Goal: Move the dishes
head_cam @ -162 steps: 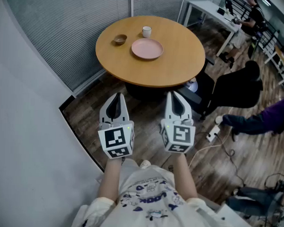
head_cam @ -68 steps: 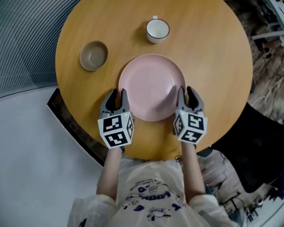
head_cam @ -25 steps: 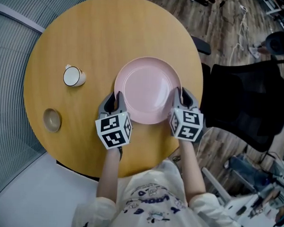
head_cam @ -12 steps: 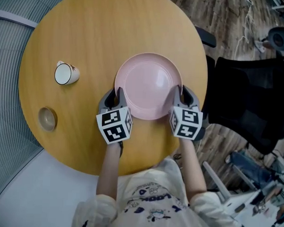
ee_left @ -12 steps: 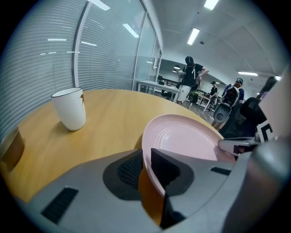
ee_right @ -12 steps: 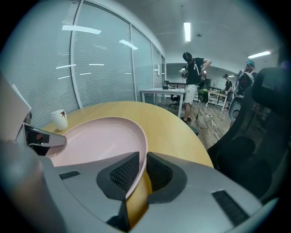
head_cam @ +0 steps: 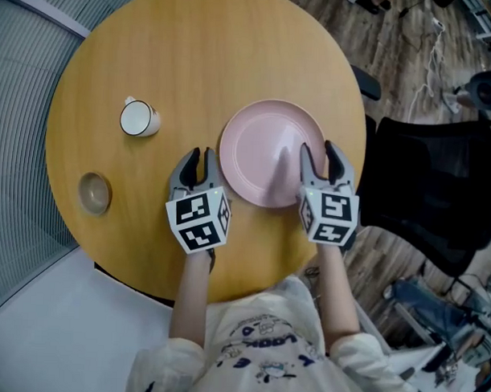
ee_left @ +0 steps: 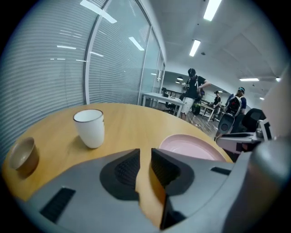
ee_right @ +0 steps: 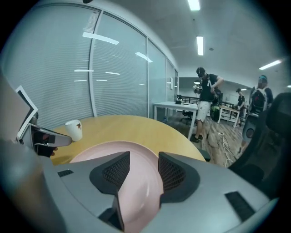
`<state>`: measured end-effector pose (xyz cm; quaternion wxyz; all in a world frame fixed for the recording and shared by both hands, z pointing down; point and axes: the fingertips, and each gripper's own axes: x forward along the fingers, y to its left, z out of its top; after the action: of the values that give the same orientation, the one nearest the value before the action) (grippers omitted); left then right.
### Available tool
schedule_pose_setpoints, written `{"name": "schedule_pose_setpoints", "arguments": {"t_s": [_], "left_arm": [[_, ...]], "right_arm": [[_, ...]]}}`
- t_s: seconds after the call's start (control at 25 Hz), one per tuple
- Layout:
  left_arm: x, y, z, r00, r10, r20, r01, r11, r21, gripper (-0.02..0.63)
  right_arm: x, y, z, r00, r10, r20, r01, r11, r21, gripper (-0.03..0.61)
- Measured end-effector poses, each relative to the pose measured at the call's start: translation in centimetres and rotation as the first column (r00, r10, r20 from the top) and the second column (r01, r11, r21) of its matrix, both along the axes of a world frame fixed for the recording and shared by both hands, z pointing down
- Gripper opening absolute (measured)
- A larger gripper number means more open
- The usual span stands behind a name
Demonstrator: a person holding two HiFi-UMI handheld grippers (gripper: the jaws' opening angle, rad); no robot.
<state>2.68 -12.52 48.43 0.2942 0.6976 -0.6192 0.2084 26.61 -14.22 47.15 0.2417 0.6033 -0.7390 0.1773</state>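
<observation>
Pink plate (head_cam: 263, 143) lies loose inside the just-opening right claw (head_cam: 318, 151); left claw (head_cam: 201, 157), slightly parted, empty beside.

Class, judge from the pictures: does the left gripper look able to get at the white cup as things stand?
Probably yes. Only bare table lies between the left gripper and the white cup; its fingers are apart and empty, and the pink plate sits off to its other side.

Left tool (ee_left: 145, 158) jaws slightly apart (nothing btwn), white cup (ee_left: 89, 128) ahead, pink plate (ee_left: 193, 146) rt.
</observation>
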Motion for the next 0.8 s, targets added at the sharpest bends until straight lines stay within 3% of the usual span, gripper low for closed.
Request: {"name": "schedule_pose_setpoints", "arguments": {"t_s": [0.16, 0.4, 0.64, 0.8], "left_arm": [[-3.9, 0.5, -3.2, 0.998, -0.068, 0.0, 0.068, 0.996, 0.062, 0.06], [-10.8, 2.5, -6.9, 0.984, -0.178, -0.011, 0.178, 0.974, 0.141, 0.058], [-16.5, 4.8, -7.8, 0.968, -0.252, -0.019, 0.252, 0.956, 0.15, 0.058], [-19.2, 5.7, -7.1, 0.96, -0.277, -0.026, 0.278, 0.95, 0.141, 0.058]], "right_arm": [[-6.6, -1.7, -4.3, 0.991, -0.125, 0.042, 0.121, 0.989, 0.086, 0.198], [-18.0, -2.6, -8.2, 0.948, -0.307, 0.082, 0.29, 0.941, 0.176, 0.227], [-28.3, -2.0, -9.2, 0.884, -0.455, 0.103, 0.433, 0.882, 0.187, 0.26], [-33.0, -2.2, -8.4, 0.861, -0.497, 0.106, 0.474, 0.861, 0.184, 0.285]]}}
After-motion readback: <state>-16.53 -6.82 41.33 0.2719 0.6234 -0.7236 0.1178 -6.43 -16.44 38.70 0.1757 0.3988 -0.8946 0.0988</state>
